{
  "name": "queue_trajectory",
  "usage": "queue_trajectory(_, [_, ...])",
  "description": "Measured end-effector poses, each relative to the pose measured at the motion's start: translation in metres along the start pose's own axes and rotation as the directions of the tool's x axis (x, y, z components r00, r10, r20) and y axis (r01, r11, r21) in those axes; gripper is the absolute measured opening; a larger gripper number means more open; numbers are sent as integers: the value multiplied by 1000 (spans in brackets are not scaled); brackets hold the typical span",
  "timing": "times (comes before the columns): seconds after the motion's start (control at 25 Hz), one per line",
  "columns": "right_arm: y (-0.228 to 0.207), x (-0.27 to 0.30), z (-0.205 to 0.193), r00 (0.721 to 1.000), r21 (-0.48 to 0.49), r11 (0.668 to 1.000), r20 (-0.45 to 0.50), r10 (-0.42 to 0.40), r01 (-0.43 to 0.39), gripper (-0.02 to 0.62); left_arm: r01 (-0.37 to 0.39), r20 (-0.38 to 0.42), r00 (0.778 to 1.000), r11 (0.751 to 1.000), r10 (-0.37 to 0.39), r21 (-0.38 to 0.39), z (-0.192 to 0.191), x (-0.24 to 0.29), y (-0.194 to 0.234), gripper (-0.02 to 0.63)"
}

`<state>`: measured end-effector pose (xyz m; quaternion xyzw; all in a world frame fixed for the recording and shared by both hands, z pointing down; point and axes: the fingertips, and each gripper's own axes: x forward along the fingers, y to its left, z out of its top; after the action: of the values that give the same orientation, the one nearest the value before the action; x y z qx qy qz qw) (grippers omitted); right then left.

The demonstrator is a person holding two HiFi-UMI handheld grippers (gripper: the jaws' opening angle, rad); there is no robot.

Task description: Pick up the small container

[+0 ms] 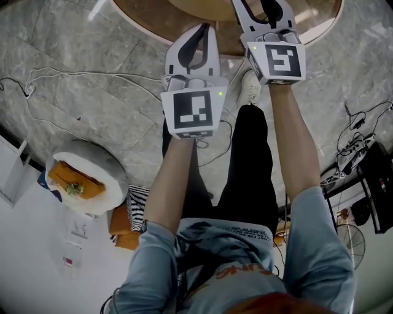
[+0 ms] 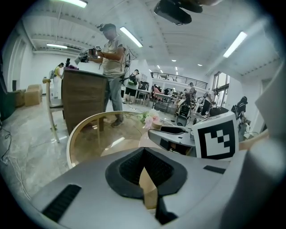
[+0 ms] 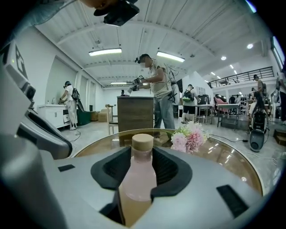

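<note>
The right gripper (image 3: pixel 142 154) has its jaws clamped on the small pink bottle (image 3: pixel 138 181), upright at the near side of the round glass tabletop (image 3: pixel 225 156), with pink flowers (image 3: pixel 190 136) farther right, while the left gripper (image 2: pixel 144 155) holds its jaws together, empty.

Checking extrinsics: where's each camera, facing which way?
Head view: on the head, steeply down; forearms, legs, left hand-held gripper, right hand-held gripper.
Left gripper view: along its jaws, over the round table; right hand-held gripper beside.
Right gripper view: along its jaws, at the pink bottle.
Gripper views share table, flowers.
</note>
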<state>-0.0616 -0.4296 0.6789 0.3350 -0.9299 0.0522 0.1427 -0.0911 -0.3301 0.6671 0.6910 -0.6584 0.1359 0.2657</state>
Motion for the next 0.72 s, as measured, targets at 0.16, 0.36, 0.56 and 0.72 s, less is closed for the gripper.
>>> queue_trajectory(0.16, [-4, 0, 2, 1000, 46, 999, -11, -26, 27, 143, -1, 1, 1000, 1000, 1, 1, 3, 1, 0, 23])
queue_trajectory(0.36, [-2, 0, 3, 998, 77, 996, -52, -40, 44, 138, -9, 0, 1000, 1000, 9, -18, 4, 0, -4, 23])
queue_trajectory(0.56, [-7, -5, 11, 996, 91, 995, -81, -22, 29, 137, -21, 19, 1000, 999, 22, -25, 12, -3, -6, 23])
queue_trajectory(0.72, [-14, -18, 34, 998, 101, 995, -68, 2, 5, 137, -44, 38, 998, 999, 45, -31, 22, -9, -7, 24])
